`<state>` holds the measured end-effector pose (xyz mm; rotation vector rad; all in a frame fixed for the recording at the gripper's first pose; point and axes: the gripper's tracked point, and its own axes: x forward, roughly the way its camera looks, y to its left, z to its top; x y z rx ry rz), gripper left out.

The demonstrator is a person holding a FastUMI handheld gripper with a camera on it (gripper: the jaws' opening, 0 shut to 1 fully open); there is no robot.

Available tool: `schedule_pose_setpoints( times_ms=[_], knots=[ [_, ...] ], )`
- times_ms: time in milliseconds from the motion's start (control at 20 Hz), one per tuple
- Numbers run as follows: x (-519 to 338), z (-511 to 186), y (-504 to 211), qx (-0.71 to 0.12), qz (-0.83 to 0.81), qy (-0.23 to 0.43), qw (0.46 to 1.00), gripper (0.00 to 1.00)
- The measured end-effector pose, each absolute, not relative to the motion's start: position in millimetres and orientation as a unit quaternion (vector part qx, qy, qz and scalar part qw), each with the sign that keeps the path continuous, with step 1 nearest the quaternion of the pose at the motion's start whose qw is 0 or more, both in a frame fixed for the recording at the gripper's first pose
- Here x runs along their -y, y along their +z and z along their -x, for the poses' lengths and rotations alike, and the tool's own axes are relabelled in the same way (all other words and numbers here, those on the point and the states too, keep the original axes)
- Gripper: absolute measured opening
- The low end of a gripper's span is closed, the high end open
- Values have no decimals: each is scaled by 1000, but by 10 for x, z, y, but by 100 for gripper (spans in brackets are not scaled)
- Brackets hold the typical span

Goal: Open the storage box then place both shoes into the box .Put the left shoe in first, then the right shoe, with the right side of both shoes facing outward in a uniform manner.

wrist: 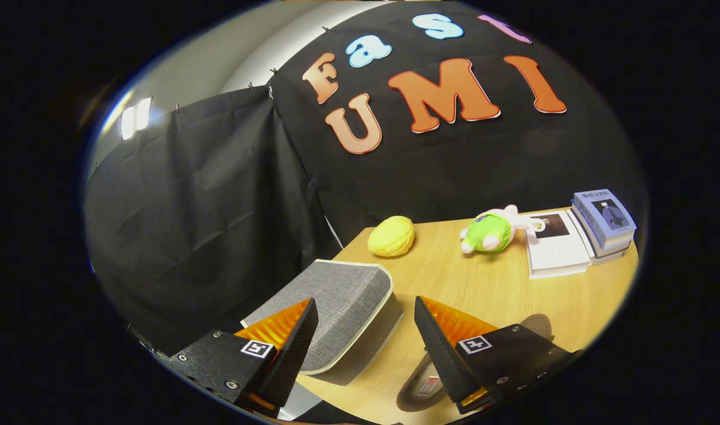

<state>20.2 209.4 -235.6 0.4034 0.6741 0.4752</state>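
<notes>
1. Claw at the bottom centre of the frame, fingers spread wide, pinching nothing. It hangs above the near end of the bench.
2. Storage box: grey fabric-covered, pale rim, lid closed as far as I can tell. It sits at the bench's left edge, lower centre of frame, between the two fingers and just ahead of them; its near left corner is hidden behind the left finger.
3. A shoe, judged from what looks like an insole with a label, lies at the bottom of frame, partly behind the right finger. Which shoe, and how it is turned, cannot be told.
4. Further up the frame, right of centre: a yellow lemon-shaped toy, a green-and-white plush, an open booklet, and a stack of books at the far right. All well apart from the box.
5. Step in hand, by my reading: the opening of the box, not yet begun; no shoe is inside.
6. Next move calls for lowering the claw to the lid's rim, catching the edge and lifting it without sliding the box off the bench edge.
</notes>
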Motion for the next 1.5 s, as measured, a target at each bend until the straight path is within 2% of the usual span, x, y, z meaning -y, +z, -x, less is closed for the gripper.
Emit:
schedule_pose_setpoints(
  times_ms=[350,800,1150,1300,1500],
  knots=[
    [-2458,-140,-2754,-401,-261,246,843,97],
    [-2949,-122,-3144,-443,-340,261,787,97],
    [-3125,-136,-3197,-439,-437,266,739,96],
    [-3114,-162,-3187,-424,-413,263,762,81],
    [-2953,-249,-3117,-402,-324,243,821,81]
  ],
)
